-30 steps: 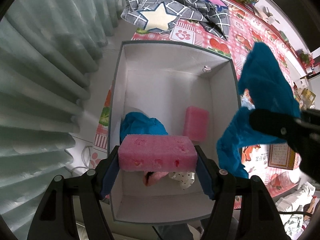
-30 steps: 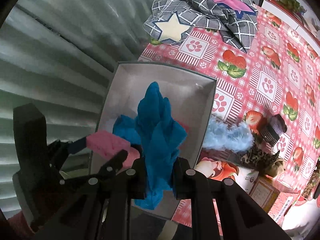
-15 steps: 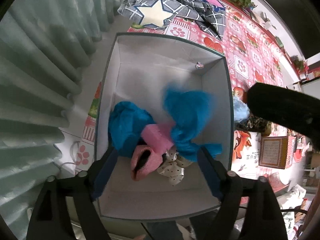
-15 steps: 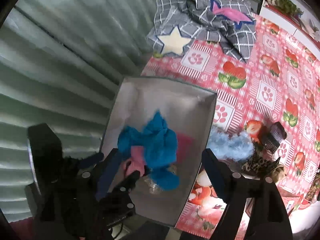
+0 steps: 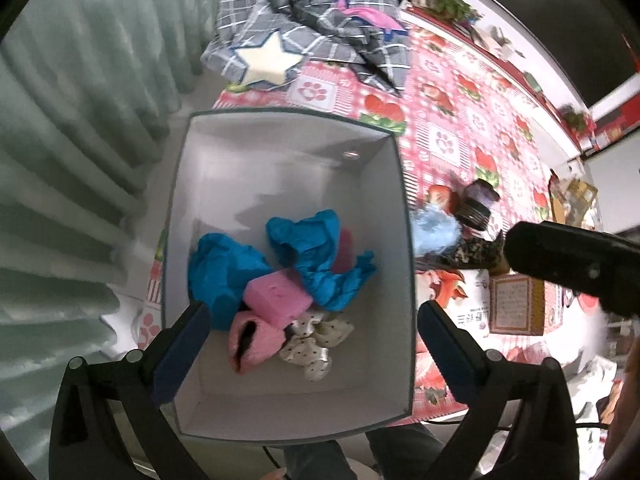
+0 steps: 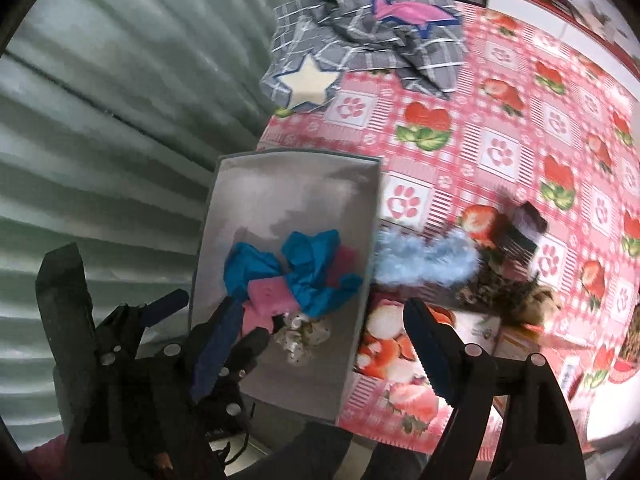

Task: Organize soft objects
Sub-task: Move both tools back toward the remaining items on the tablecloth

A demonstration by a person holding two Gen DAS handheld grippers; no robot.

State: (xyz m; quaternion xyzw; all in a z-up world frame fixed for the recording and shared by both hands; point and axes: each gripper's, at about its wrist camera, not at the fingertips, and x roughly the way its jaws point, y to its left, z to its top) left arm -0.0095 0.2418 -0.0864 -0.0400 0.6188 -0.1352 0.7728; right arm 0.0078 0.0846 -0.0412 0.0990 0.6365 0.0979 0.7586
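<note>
We saw a surface (image 6: 520, 128) covered with a pink checked cloth printed with strawberries and paw marks, set beside pale green curtains (image 5: 80, 120). A grey checked blanket (image 5: 320, 36) with star patches lay crumpled at its far end. The white box (image 5: 288, 168) stood at the surface's curtain-side edge, holding two blue cloths (image 5: 316, 256), a pink sponge (image 5: 276, 298), a pink sock (image 5: 250, 340) and a spotted white cloth (image 5: 316, 340) in a heap. A second pink piece lay mostly hidden under one blue cloth. Our left gripper (image 5: 308, 344) and right gripper (image 6: 324, 344) both hung with fingers spread apart and holding nothing. A fluffy pale-blue item (image 6: 424, 260) lay just outside the box; the dark things beside it were blurred.
</note>
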